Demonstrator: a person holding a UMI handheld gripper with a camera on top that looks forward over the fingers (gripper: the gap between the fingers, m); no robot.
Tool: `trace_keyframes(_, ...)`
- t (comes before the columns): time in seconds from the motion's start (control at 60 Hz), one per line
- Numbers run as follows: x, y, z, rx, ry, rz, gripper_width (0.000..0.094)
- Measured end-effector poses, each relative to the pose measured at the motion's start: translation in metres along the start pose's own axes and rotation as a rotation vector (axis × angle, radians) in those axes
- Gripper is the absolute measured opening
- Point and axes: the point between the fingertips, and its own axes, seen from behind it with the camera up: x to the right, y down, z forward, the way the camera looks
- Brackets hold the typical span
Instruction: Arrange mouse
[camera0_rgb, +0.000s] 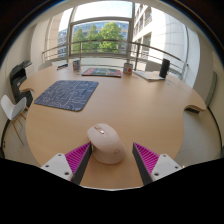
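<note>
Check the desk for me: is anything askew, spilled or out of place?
The mouse sits on bare table between the open tool's fingers, away from the patterned mousepad. Nothing looks spilled or damaged.

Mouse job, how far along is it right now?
Nothing looks finished: the mouse sits on the bare table, well short of the mouse pad. In hand: the gripper is open with the mouse between its fingers. Left: grip it and move it, probably to the pad.
</note>
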Motion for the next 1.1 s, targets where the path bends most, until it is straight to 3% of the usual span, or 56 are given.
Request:
trace_keyframes(0.133,0.004,-0.017,0.019,0.012,0.004,-0.008,0.0808)
trace_keyframes(0.283,0.002,-0.03,0.039,0.031,-0.011,0.023,0.0577)
trace_keyframes(0.417,0.003,-0.035,0.043,0.042,0.002,0.027,0.05)
trace_keyframes(0.583,0.012,-0.047,0.039,0.024,0.088,0.073,0.0439)
trace_keyframes(0.683,0.028,-0.094,0.023,0.087,0.175,0.124,0.0429)
trace_keyframes(0.783,0.033,-0.18,-0.001,0.203,0.238,0.194,0.0428)
trace_keyframes(0.95,-0.027,-0.311,-0.009,0.391,0.216,0.195,0.0427)
trace_keyframes(1.033,-0.092,-0.328,0.02,0.396,0.169,0.173,0.0428)
trace_keyframes(1.1,-0.129,-0.324,0.058,0.335,0.12,0.158,0.0426)
